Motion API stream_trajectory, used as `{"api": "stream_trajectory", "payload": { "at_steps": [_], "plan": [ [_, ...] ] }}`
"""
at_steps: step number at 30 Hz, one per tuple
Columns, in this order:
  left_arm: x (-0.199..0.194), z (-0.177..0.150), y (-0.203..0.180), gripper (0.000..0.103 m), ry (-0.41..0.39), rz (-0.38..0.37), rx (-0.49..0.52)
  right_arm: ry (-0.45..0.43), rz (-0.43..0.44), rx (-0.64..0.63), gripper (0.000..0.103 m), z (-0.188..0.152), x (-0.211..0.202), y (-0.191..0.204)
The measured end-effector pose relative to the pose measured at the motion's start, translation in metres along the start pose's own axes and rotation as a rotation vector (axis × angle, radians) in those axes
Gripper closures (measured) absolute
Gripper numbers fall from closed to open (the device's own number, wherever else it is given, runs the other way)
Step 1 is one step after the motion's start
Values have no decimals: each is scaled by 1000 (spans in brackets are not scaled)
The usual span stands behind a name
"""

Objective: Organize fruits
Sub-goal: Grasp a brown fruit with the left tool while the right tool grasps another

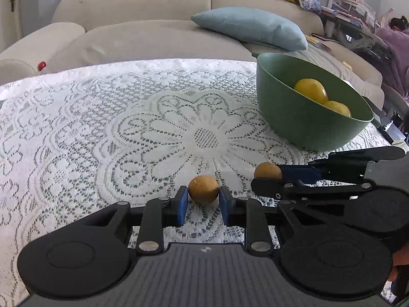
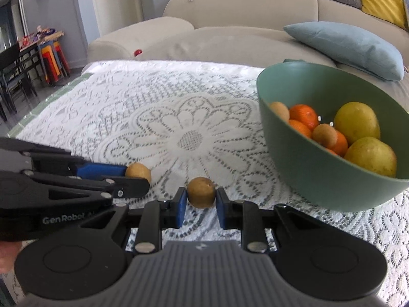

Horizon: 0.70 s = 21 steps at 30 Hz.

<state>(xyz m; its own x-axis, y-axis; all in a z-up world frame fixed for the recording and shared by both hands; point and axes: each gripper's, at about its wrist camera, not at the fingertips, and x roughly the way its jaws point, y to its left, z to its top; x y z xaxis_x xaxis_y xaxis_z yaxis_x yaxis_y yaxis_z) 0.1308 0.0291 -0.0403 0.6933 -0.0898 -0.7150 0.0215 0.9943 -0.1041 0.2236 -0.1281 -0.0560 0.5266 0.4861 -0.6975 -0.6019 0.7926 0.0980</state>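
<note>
Two small brown round fruits lie on the lace-covered table. In the left wrist view my left gripper (image 1: 203,198) has one brown fruit (image 1: 203,189) between its blue pads, close on both sides. In the right wrist view my right gripper (image 2: 200,199) likewise brackets the other brown fruit (image 2: 201,192). Each view shows the other gripper from the side, with its fruit (image 1: 267,171) (image 2: 138,171) at its tip. A green bowl (image 2: 319,179) on the right holds oranges (image 2: 304,115), yellow-green fruits (image 2: 356,121) and brown fruits (image 2: 324,134); it also shows in the left wrist view (image 1: 301,125).
A white lace cloth (image 2: 166,117) covers the table. A beige sofa (image 1: 143,33) with a blue cushion (image 1: 250,26) stands behind it. A small red ball (image 1: 41,65) lies on the sofa. Chairs and stools (image 2: 51,58) stand at far left.
</note>
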Motion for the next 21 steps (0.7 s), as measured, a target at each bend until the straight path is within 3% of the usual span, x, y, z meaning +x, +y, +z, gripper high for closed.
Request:
{"api": "stream_trajectory", "payload": {
  "at_steps": [21],
  "plan": [
    [20, 8, 10, 73, -73, -24, -67, -18, 2, -46, 82, 2, 6, 1]
  ]
}}
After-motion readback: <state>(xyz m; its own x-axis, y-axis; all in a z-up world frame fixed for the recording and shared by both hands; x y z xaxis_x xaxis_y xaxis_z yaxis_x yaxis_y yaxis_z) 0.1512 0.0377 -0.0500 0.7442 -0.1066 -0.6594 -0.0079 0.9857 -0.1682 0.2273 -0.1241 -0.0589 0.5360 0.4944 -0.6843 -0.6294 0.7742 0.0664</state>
